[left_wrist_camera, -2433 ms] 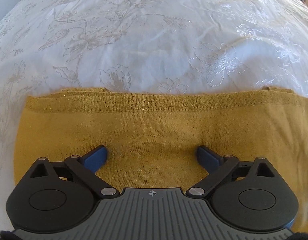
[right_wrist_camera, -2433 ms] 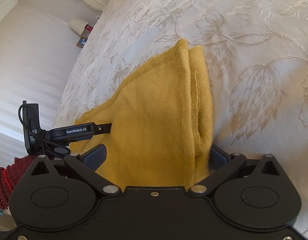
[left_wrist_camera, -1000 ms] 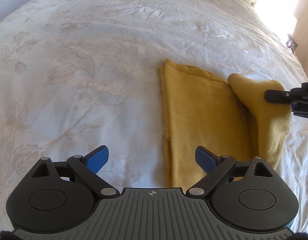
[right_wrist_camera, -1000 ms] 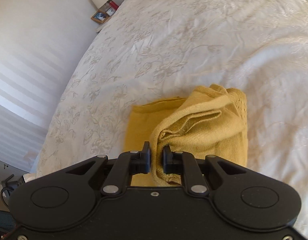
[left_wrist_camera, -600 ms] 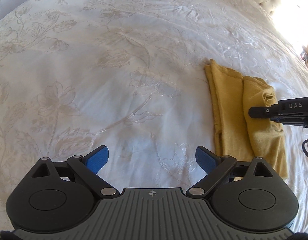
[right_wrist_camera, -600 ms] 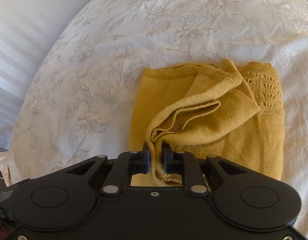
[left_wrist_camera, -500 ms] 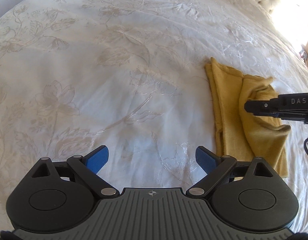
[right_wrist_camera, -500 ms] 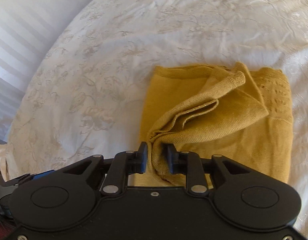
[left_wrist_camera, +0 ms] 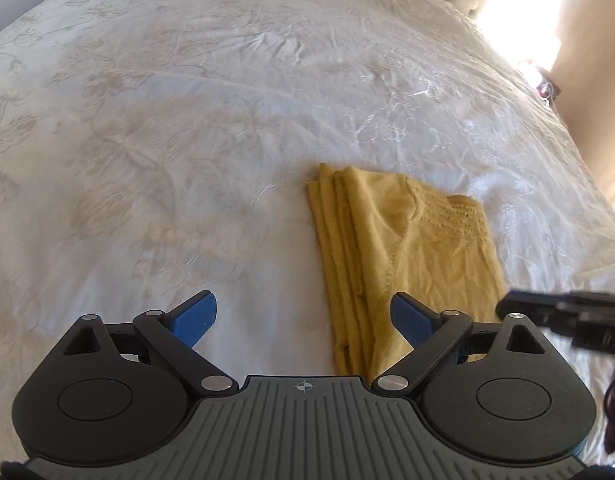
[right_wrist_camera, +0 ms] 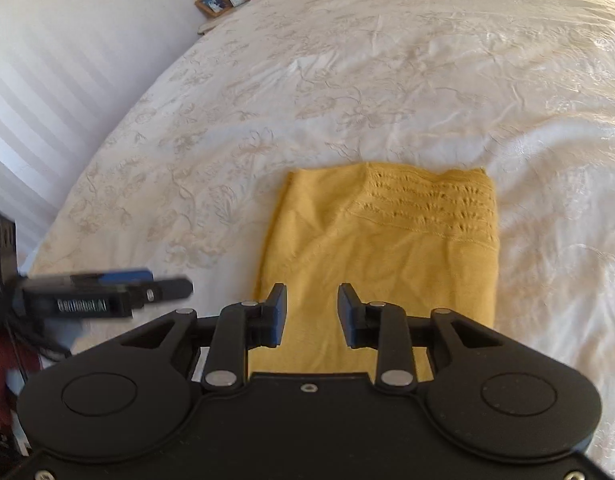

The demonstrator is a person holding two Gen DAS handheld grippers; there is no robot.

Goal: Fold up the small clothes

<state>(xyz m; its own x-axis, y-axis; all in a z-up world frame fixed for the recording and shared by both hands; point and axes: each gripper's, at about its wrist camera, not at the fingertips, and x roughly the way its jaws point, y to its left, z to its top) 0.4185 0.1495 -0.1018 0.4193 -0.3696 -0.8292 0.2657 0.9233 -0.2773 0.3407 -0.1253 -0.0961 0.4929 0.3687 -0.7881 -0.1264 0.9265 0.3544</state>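
The folded yellow garment point(right_wrist_camera: 379, 240) lies flat on the bed point(right_wrist_camera: 387, 80), its long axis running away from the right hand-held gripper point(right_wrist_camera: 312, 316), which is nearer and opening, nothing pinched. The left hand-held gripper point(left_wrist_camera: 303, 316) is spread wide and empty beside the garment's edge.

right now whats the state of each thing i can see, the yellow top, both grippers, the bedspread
yellow top: folded into a flat rectangle, lying on the bedspread, held by neither gripper
right gripper: fingers opening, apart over the top's near edge, nothing pinched between them
left gripper: fingers wide open, empty, the top's layered edge seen between them
bedspread: spread out, lightly wrinkled
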